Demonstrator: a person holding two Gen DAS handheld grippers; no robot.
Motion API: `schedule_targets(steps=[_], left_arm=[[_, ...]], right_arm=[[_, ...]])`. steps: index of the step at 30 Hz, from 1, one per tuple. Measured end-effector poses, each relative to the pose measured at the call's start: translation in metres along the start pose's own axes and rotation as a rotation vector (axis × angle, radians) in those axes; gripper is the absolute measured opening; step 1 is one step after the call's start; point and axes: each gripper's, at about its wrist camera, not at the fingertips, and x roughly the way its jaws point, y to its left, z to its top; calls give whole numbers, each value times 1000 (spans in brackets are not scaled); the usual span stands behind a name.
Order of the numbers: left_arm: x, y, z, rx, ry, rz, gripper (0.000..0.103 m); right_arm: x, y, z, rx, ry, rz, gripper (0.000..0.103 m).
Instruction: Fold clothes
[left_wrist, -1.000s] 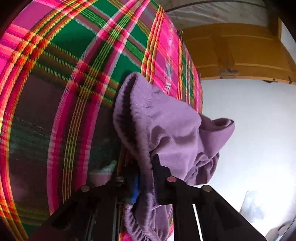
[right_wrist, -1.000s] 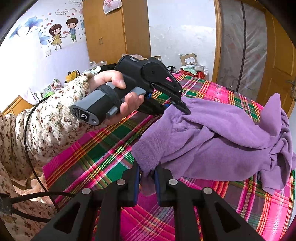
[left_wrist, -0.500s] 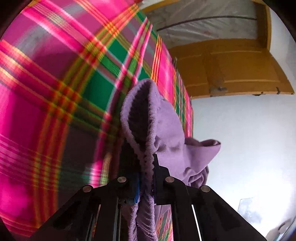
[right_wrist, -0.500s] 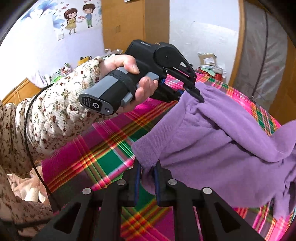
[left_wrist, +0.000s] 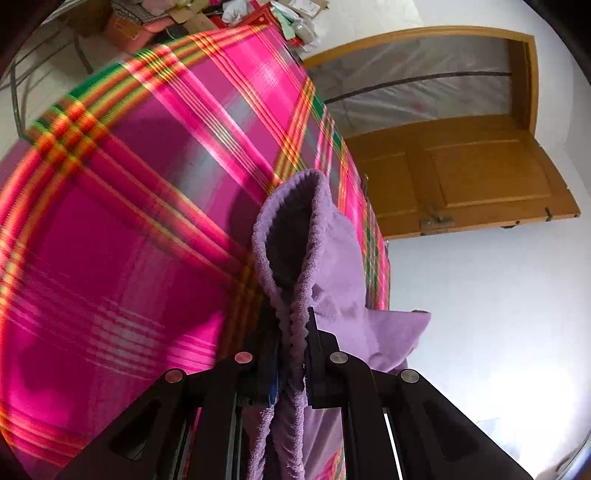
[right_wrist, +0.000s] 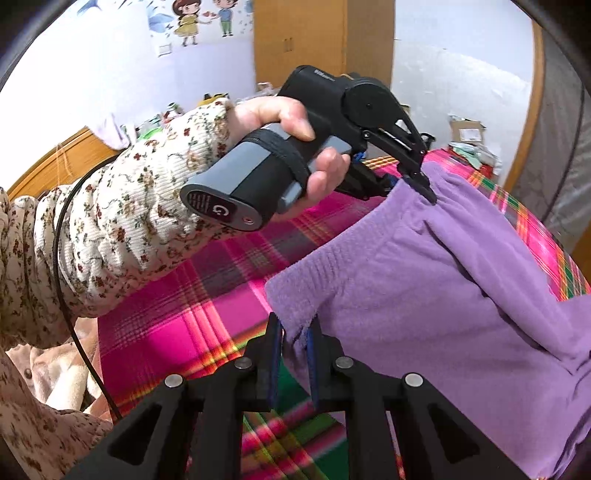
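Covering the bed (left_wrist: 122, 229), plaid cloth

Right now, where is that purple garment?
The purple garment hangs above the plaid cloth, one edge clamped in the right hand-held gripper at bottom centre, another in the left hand-held gripper beyond.

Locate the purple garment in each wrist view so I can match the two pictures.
Left wrist: purple garment at centre, hem running down into the left hand-held gripper.
Right wrist: purple garment fills the right half, corner in the right hand-held gripper.
Shared landmark: plaid tablecloth.
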Motion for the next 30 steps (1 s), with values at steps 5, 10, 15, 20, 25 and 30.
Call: schedule_targets(steps=[5,10,15,20,25,30], left_arm=[[-12,12,4,-19,-28,13,10],[-15,22,7,-34,-45,30,10],[-27,29,10,-39,-57,39,10],[-35,40,13,-66,-69,54,10],[-35,45,13,-67,-65,65,10],[-39,52,12,-80,-67,74,10]], right_arm=[[14,14,10,-34,9,40,13],[21,24,15,-62,5,72,13],[29,30,17,-67,15,102,13],[34,36,20,-76,13,113,13],[41,33,18,-40,29,125,14],[35,30,15,-8,12,140,21]])
